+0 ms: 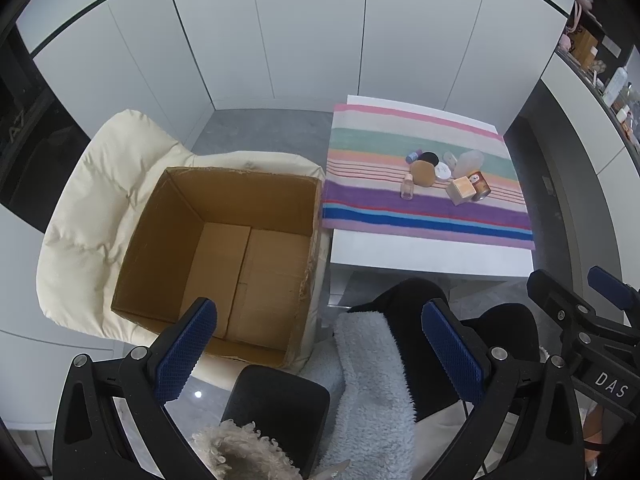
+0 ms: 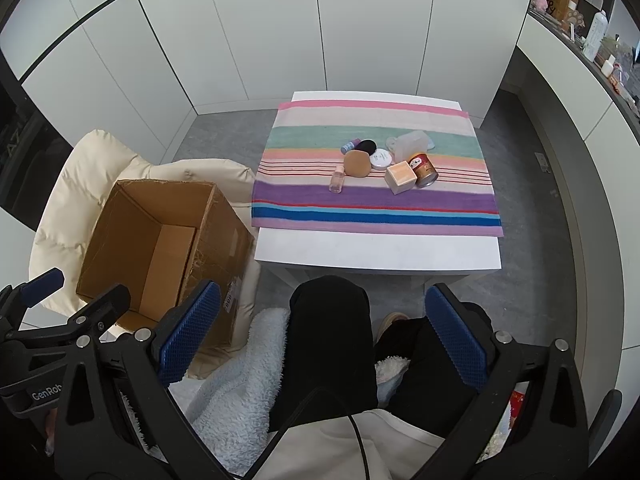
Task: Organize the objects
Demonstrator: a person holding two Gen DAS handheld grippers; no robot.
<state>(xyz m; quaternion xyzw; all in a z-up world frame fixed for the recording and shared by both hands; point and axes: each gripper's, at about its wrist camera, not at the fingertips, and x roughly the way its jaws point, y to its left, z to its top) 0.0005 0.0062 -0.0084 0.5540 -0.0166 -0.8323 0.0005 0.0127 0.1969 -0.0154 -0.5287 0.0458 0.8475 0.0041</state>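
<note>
1. The left gripper point(image 1: 320, 344) hangs with its jaws spread wide, nothing between them.
2. The right gripper point(image 2: 322, 334) is just as wide apart and bare, held over the person's knees point(image 2: 328, 320).
3. The box point(image 1: 224, 256) sits on a cream cushion point(image 1: 100, 184), just ahead of the left jaws.
4. The bottles, sponge point(image 2: 357, 163), tin point(image 2: 425, 169) and cube point(image 2: 400, 177) cluster on the striped towel point(image 2: 376, 200), well ahead of the right jaws.

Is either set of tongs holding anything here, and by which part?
Nothing is held. The left tongs and right tongs are both open and empty.
</note>
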